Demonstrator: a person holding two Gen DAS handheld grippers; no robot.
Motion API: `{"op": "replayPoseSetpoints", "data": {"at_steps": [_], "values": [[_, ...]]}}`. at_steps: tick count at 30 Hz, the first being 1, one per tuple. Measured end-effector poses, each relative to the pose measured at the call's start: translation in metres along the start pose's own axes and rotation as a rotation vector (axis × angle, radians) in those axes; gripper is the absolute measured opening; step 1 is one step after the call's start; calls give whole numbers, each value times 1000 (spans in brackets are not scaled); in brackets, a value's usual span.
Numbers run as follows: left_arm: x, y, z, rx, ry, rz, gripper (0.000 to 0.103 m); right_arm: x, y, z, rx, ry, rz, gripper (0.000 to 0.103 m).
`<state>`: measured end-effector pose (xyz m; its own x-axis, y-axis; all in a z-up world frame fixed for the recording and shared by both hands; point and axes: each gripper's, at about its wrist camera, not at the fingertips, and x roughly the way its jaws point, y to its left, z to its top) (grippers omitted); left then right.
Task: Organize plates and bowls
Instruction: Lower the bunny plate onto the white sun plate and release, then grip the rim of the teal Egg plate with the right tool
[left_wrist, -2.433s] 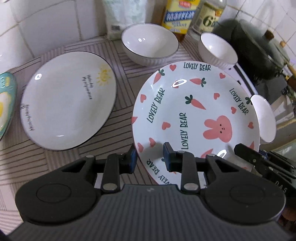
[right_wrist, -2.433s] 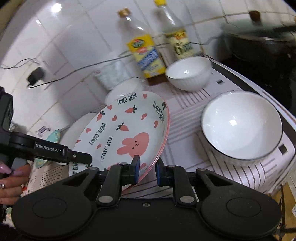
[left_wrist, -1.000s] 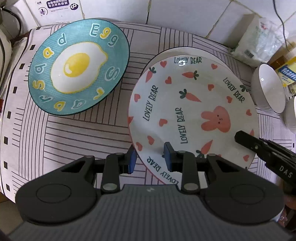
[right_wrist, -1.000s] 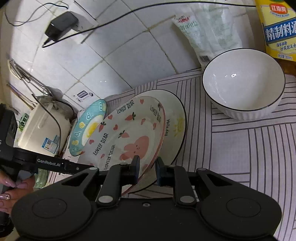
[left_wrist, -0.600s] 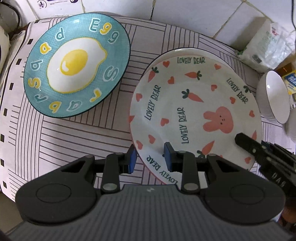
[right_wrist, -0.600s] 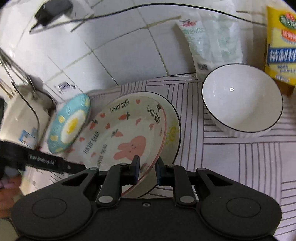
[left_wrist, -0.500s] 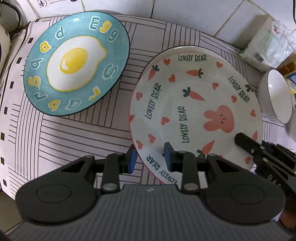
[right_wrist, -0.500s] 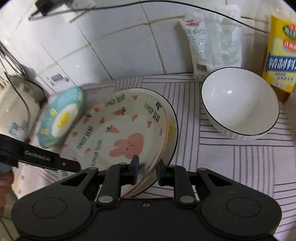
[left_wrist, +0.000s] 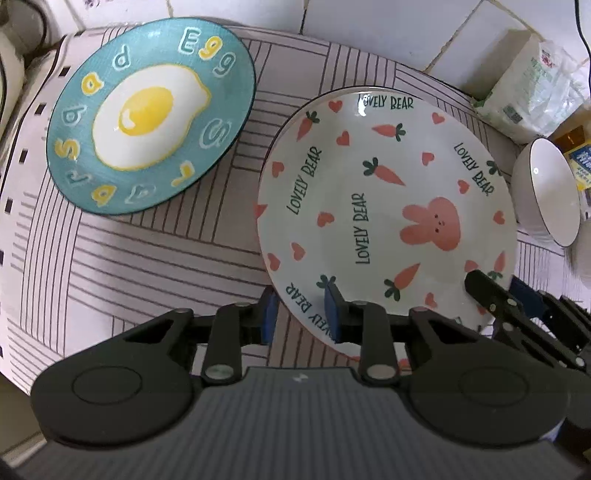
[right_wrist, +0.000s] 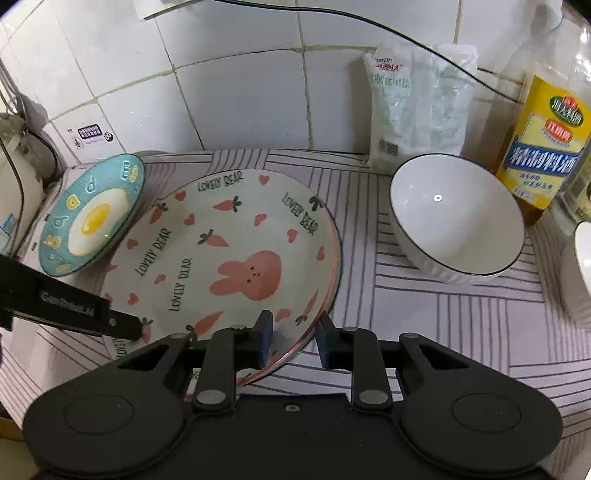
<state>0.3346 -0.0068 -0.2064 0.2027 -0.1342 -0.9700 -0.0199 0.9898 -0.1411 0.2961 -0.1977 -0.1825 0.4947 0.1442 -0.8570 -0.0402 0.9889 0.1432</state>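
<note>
The "Lovely Bear" rabbit plate (left_wrist: 384, 206) lies flat, stacked on the white black-rimmed plate, whose rim barely shows (right_wrist: 338, 254). My left gripper (left_wrist: 300, 312) straddles the rabbit plate's near-left rim, jaws parted and loose. My right gripper (right_wrist: 293, 334) straddles its near-right rim (right_wrist: 236, 251), jaws also parted. A teal "Egg" plate (left_wrist: 147, 114) sits to the left; it also shows in the right wrist view (right_wrist: 90, 218). A white bowl (right_wrist: 456, 218) stands to the right, seen in the left wrist view too (left_wrist: 546, 195).
Everything rests on a striped mat (left_wrist: 129, 251) against a tiled wall. A salt bag (right_wrist: 413, 107) and a yellow-labelled oil bottle (right_wrist: 543, 144) stand at the back right. A second white bowl (right_wrist: 581, 269) is at the right edge. An appliance (right_wrist: 14, 184) sits far left.
Both grippers carried the rabbit plate left and set it down onto the white plate. Their jaws have opened from the rim.
</note>
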Motion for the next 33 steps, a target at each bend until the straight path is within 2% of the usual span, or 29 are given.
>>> {"op": "replayPoseSetpoints", "data": {"at_steps": [1, 5, 12, 16, 18, 22, 25, 28, 29, 30, 33], "values": [[-4, 0, -2, 0, -8, -7, 23, 1, -2, -3, 17, 10, -5, 29], [-25, 2, -15, 27, -38, -22, 23, -9, -14, -19, 107, -11, 72, 30], [-86, 29, -34, 56, -121, -57, 25, -65, -13, -26, 111, -82, 164, 30], [-121, 59, -39, 74, -174, -86, 27, -98, 4, -27, 81, -142, 235, 33], [-137, 78, -38, 76, -215, -91, 27, -112, 18, -30, 27, -169, 309, 35], [-167, 117, -37, 68, -278, -84, 27, -122, 51, -40, -10, -185, 386, 36], [-181, 145, -33, 77, -314, -79, 27, -125, 78, -40, -19, -203, 403, 46], [-188, 168, -27, 97, -344, -71, 31, -126, 106, -35, -38, -230, 391, 49], [-189, 177, -24, 107, -355, -69, 33, -126, 116, -33, -47, -241, 387, 54], [-189, 182, -22, 113, -363, -69, 35, -125, 126, -29, -55, -254, 384, 64], [-184, 201, -10, 135, -382, -84, 41, -117, 148, -22, -69, -301, 386, 69]]}}
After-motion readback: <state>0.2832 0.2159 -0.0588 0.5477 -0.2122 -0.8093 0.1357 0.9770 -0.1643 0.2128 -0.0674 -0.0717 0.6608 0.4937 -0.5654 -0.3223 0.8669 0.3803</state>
